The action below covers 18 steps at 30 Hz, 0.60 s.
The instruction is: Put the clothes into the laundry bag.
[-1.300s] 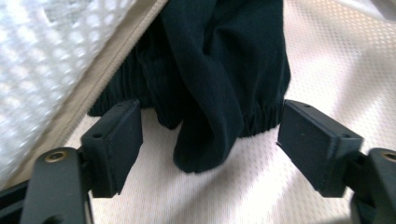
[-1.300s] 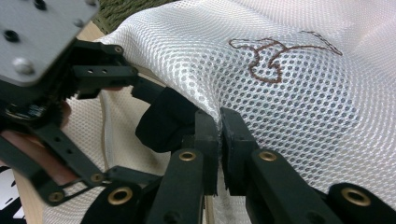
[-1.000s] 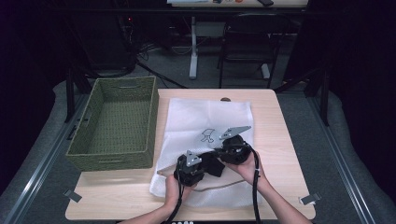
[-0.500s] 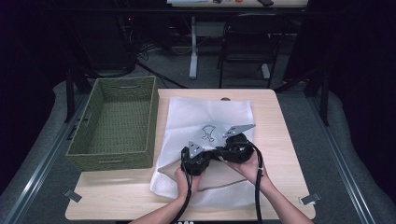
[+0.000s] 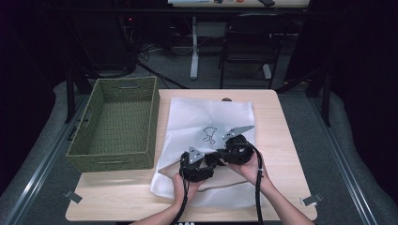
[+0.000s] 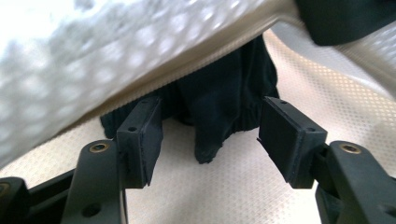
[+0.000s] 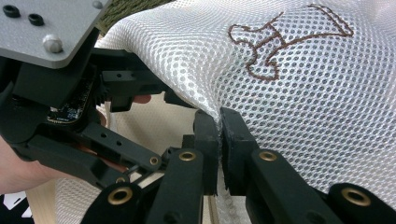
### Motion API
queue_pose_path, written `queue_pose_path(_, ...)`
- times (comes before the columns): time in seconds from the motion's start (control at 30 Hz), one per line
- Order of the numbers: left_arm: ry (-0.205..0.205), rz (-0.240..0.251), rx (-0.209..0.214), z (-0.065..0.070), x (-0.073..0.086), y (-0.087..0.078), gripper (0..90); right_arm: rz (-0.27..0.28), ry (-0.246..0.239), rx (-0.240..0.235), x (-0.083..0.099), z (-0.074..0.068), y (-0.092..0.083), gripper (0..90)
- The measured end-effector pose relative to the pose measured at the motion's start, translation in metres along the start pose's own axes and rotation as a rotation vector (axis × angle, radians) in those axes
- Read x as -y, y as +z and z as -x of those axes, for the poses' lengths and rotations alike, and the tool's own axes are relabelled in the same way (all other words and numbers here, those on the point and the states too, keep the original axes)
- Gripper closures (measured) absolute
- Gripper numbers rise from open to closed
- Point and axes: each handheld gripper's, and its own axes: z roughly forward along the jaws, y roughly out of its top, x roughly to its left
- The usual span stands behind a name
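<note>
- We see a light wooden table (image 5: 281,140) in the middle of a dim room, lit from above while the surroundings fall to near black.
- At nine o'clock from the table's centre, a green woven basket (image 5: 117,124) sits at its edge.
- Grey carpet floor (image 5: 347,154) spreads around the table at three and nine o'clock.
- At twelve o'clock we see a white desk leg (image 5: 194,47) and, just right of it, a dark chair (image 5: 248,47).
- Black cables (image 5: 141,56) trail over the floor at eleven o'clock.
- A metal rail (image 5: 33,178) runs along the floor at eight o'clock.
</note>
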Motion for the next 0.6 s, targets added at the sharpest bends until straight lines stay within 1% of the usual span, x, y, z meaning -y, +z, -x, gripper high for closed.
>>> queue_pose_path(0.07, 0.002, -0.009, -0.009, -0.001, 0.001, 0.001, 43.6, 0.001, 0.001, 0.000, 0.000, 0.000, 0.000, 86.6)
queue_pose_path(0.1, -0.010, -0.019, -0.019, -0.001, 0.002, 0.003, 48.8, 0.000, 0.002, -0.001, 0.000, 0.000, 0.000, 86.6)
queue_pose_path(0.17, -0.017, -0.015, -0.006, -0.003, 0.002, 0.005, 64.1, -0.001, 0.001, -0.003, 0.000, 0.000, 0.000, 86.8)
queue_pose_path(0.2, -0.019, -0.012, -0.011, -0.003, 0.002, 0.005, 72.9, 0.000, -0.002, -0.005, 0.000, -0.001, 0.000, 86.8)
queue_pose_path(0.23, -0.029, -0.007, -0.005, -0.004, 0.002, 0.006, 77.6, 0.003, -0.004, -0.005, 0.000, -0.001, 0.000, 86.8)
queue_pose_path(0.27, -0.030, -0.005, -0.008, -0.004, 0.001, 0.007, 81.0, 0.007, -0.007, -0.004, -0.001, -0.001, -0.001, 86.9)
queue_pose_path(0.3, -0.038, 0.005, -0.012, -0.005, 0.001, 0.007, 82.4, 0.010, -0.008, -0.005, -0.001, -0.002, -0.001, 86.9)
queue_pose_path(0.33, -0.040, 0.005, -0.014, -0.006, -0.001, 0.007, 83.6, 0.017, -0.008, -0.004, -0.001, -0.002, -0.002, 86.9)
queue_pose_path(0.37, -0.051, 0.019, -0.017, -0.005, -0.002, 0.008, 84.0, 0.023, -0.014, -0.007, -0.002, -0.002, -0.004, 87.0)
queue_pose_path(0.4, -0.056, 0.023, -0.017, -0.005, -0.004, 0.008, 84.3, 0.028, -0.013, -0.010, -0.003, -0.003, -0.005, 87.0)
queue_pose_path(0.43, -0.068, 0.040, -0.027, -0.005, -0.006, 0.008, 84.5, 0.032, -0.014, -0.013, -0.003, -0.003, -0.006, 87.0)
queue_pose_path(0.53, -0.100, 0.073, -0.037, -0.005, -0.011, 0.010, 84.8, 0.049, -0.024, -0.023, -0.006, -0.004, -0.010, 87.1)
queue_pose_path(0.6, -0.118, 0.103, -0.067, -0.006, -0.014, 0.012, 84.8, 0.056, -0.035, -0.033, -0.007, -0.005, -0.011, 87.1)
